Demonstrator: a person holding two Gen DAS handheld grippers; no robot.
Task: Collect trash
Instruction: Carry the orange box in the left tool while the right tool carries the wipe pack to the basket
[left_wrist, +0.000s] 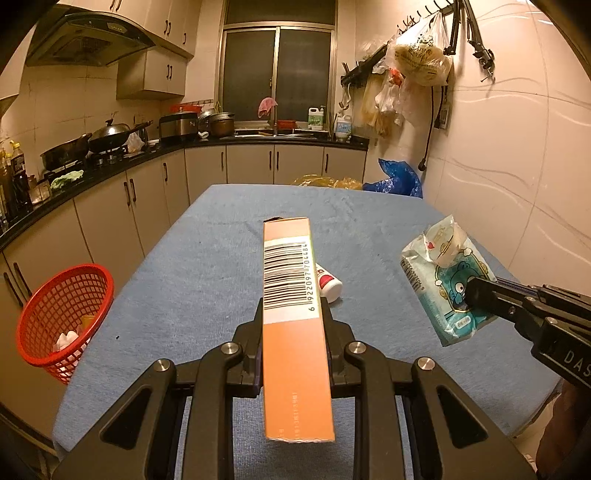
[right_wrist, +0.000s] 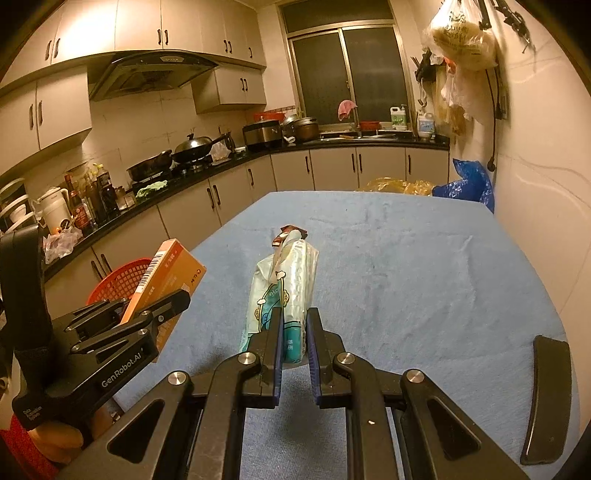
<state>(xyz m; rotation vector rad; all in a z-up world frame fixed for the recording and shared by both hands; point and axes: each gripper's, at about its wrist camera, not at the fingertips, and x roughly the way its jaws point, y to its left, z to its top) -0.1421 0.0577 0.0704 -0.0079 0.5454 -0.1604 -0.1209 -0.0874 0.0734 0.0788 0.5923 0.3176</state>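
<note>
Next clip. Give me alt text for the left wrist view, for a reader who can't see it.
The left gripper is clamped on a long orange box with a barcode, held above a blue-covered table. At right, the right gripper holds a pale blue wrapper; a small white bottle lies on the table, and a red basket stands beside the table's left edge.

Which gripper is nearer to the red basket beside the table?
Left. The left gripper, shut on the orange box, is on the red basket side; the right gripper, holding the tissue pack, is farther over.
</note>
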